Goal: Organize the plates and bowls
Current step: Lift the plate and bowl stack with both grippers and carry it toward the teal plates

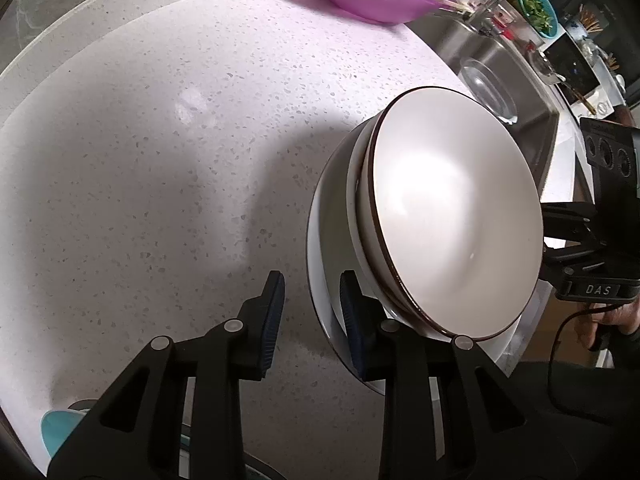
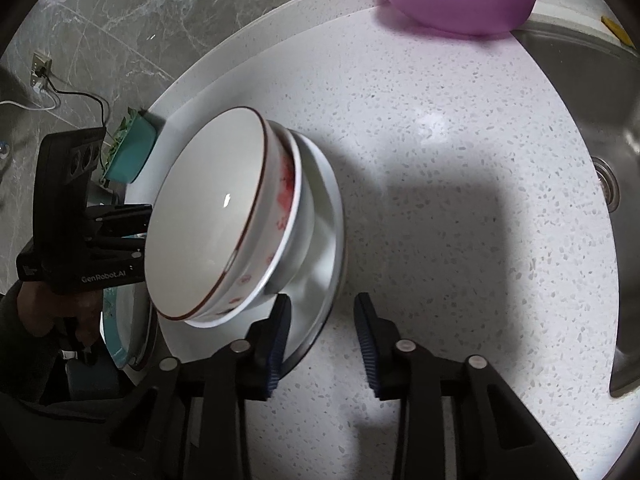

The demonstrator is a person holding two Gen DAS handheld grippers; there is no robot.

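Nearest in, my left tongs are spread open across the white plate's rim, one pad under it, one on top, not pinching. My right tongs do the same from the opposite side, agape over that plate edge at their eleven o'clock. Both sit equally close. The stack, two nested bowls on the plate, sits on the speckled tabletop between them, at one o'clock from the left tongs. Farther off at twelve, the purple basin; the sink lies beyond.
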